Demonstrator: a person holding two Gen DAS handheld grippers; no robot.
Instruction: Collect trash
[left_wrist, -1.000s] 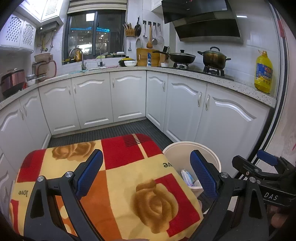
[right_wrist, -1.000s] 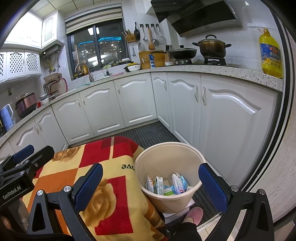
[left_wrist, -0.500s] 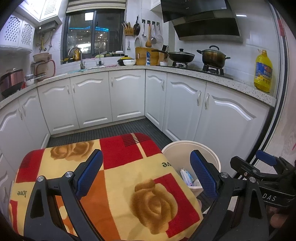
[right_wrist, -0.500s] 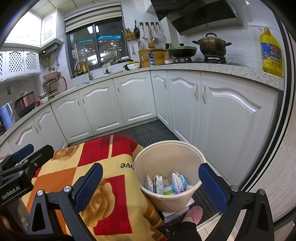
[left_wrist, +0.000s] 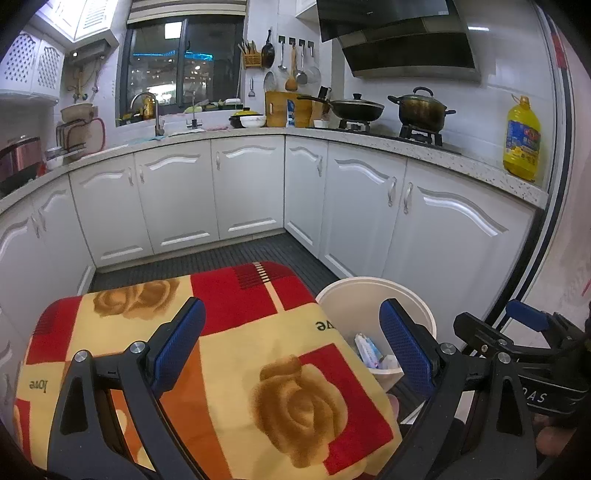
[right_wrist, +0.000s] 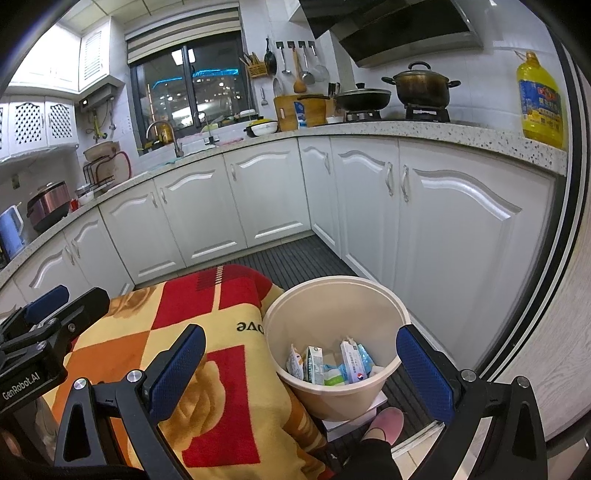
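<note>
A cream trash bucket (right_wrist: 369, 291) stands on the floor beside a table covered by a red and yellow rose cloth (right_wrist: 207, 354). Several small cartons and packets (right_wrist: 332, 365) lie in its bottom. It also shows in the left wrist view (left_wrist: 354, 291), partly hidden by my finger. My left gripper (left_wrist: 291, 343) is open and empty above the cloth (left_wrist: 280, 354). My right gripper (right_wrist: 301, 369) is open and empty, held above the bucket's near side. No trash shows on the cloth.
White kitchen cabinets (right_wrist: 369, 192) wrap around the back and right. The counter carries pots on a stove (right_wrist: 421, 88) and a yellow oil bottle (right_wrist: 539, 99). A dark ribbed floor mat (right_wrist: 295, 258) lies beyond the table. A pink slipper (right_wrist: 384, 424) is by the bucket.
Both views have tilted up very slightly. Both grippers stay open and empty in the same places.
</note>
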